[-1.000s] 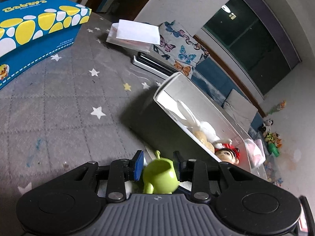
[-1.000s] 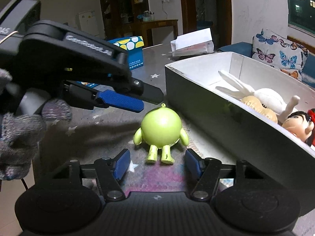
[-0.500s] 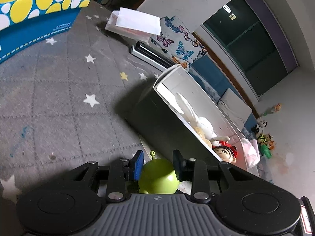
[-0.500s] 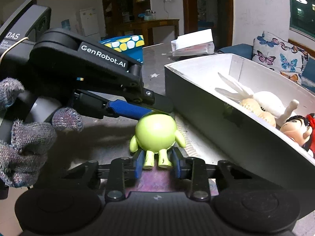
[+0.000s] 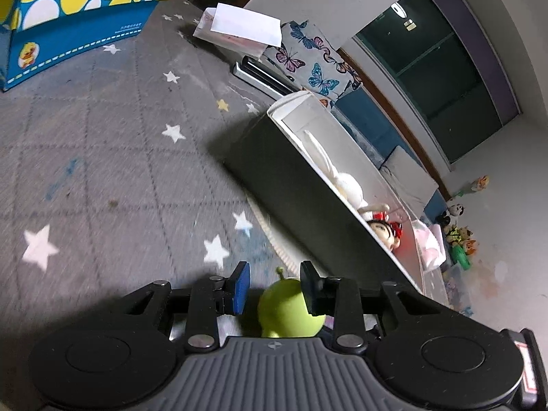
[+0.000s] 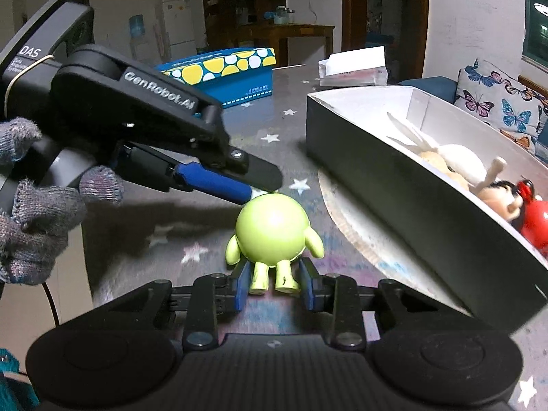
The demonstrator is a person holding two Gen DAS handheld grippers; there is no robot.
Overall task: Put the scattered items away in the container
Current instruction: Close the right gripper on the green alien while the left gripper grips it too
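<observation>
A round green toy figure (image 6: pixel 272 231) is held by its legs in my right gripper (image 6: pixel 274 282), which is shut on it above the grey star mat. In the left wrist view the same figure (image 5: pixel 289 310) sits below and between the fingers of my left gripper (image 5: pixel 275 287), which is open and no longer clamps it. The left gripper (image 6: pixel 236 185) hovers just behind the figure's head in the right wrist view. The white-lined box (image 6: pixel 359 167) with a plush rabbit (image 6: pixel 455 157) and a doll (image 6: pixel 507 198) stands to the right.
A blue and yellow spotted box (image 5: pixel 68 24) lies at the far left of the mat (image 5: pixel 102 157). A white paper packet (image 5: pixel 239 30) and a butterfly cushion (image 5: pixel 308 65) lie beyond the container. Small toys (image 5: pixel 459 229) sit on the floor at right.
My right gripper closed on the green figure's legs. My left gripper opened off the figure and drew back up and away from it.
</observation>
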